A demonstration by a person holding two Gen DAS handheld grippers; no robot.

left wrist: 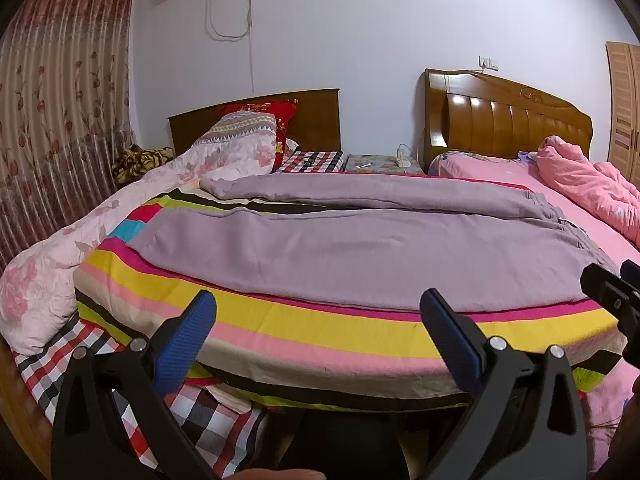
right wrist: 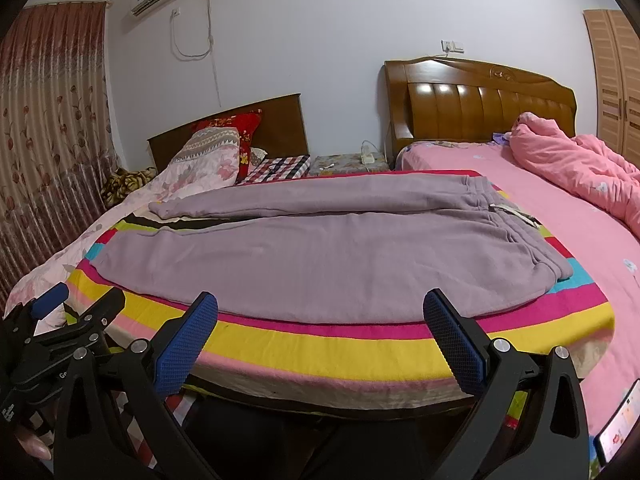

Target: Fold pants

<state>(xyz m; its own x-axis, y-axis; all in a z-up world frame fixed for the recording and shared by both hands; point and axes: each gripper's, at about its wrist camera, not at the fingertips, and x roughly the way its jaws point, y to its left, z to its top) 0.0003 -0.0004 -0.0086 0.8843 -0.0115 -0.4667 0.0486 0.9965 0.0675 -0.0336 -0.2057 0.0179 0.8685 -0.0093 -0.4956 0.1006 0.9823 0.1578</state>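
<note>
Mauve sweatpants [left wrist: 360,248] [right wrist: 320,256] lie flat on a striped blanket [left wrist: 320,332] [right wrist: 320,344], legs stretched to the left and waistband at the right. The two legs lie side by side, near and far. My left gripper [left wrist: 318,304] hovers open over the blanket's near edge, nothing between its blue pads. Further right, my right gripper [right wrist: 320,306] is open too, short of the near leg's hem side. Each gripper shows at the edge of the other's view: the right gripper [left wrist: 612,292], the left gripper [right wrist: 76,304].
A floral quilt [left wrist: 52,272] bunches at the left, a pink duvet [right wrist: 580,168] at the right. Two wooden headboards [left wrist: 508,116] and a bedside stand [left wrist: 384,162] are behind. A phone [right wrist: 616,428] lies at the near right edge. A curtain [left wrist: 56,120] hangs left.
</note>
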